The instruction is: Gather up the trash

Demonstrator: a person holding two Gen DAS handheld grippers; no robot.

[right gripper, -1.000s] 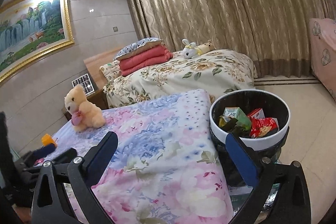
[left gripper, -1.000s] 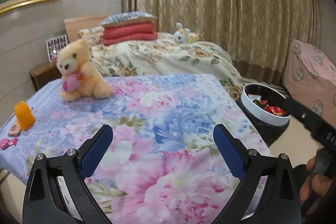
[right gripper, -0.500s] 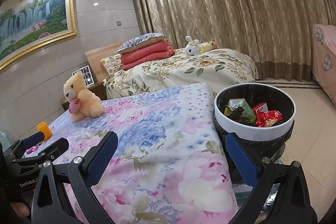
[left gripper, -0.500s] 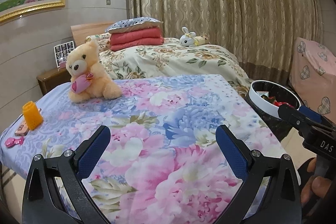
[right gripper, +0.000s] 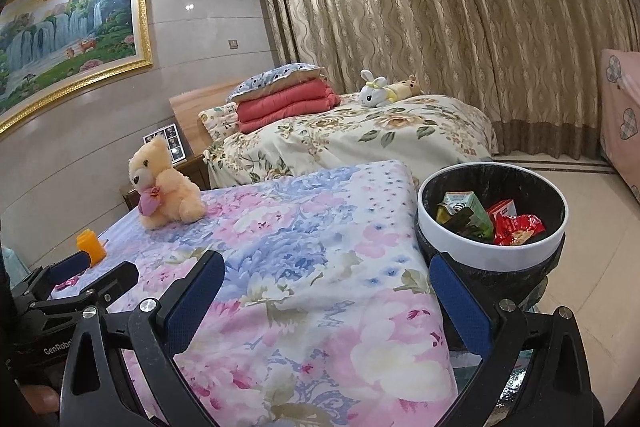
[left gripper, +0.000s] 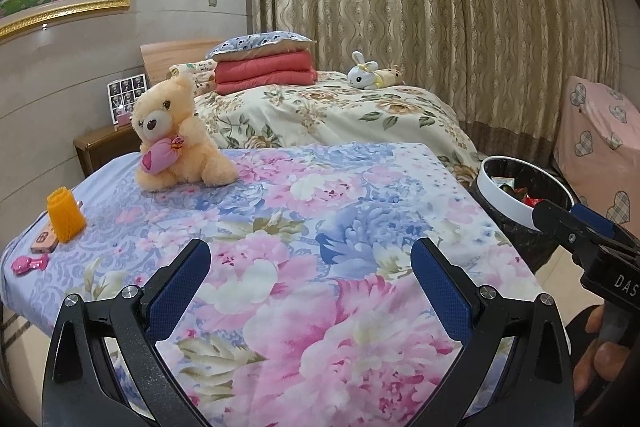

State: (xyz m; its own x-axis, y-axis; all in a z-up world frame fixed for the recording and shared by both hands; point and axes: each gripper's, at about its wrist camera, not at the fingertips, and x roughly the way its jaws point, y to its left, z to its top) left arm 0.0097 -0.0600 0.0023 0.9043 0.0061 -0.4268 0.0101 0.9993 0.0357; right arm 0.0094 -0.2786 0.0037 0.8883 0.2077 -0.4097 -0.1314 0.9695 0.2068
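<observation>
A trash bin (right gripper: 492,255) with a white rim and black liner stands on the floor right of the floral-covered surface (right gripper: 312,251). It holds a green carton (right gripper: 466,209) and red wrappers (right gripper: 518,227). It also shows in the left wrist view (left gripper: 504,195). My left gripper (left gripper: 310,267) is open and empty above the near part of the floral cover. My right gripper (right gripper: 326,281) is open and empty, its right finger just in front of the bin. An orange foam net (left gripper: 65,215) and a pink wrapper (left gripper: 29,264) lie at the left edge.
A teddy bear (left gripper: 176,139) sits at the far left of the floral cover. A phone (left gripper: 46,241) lies by the orange net. A bed with a folded red quilt (left gripper: 264,71) and a plush rabbit (left gripper: 364,71) stands behind. Curtains fill the back wall.
Both grippers have pulled back and tilted up a little, so the floral cover and bin sit lower in view. Both stay open and empty.
</observation>
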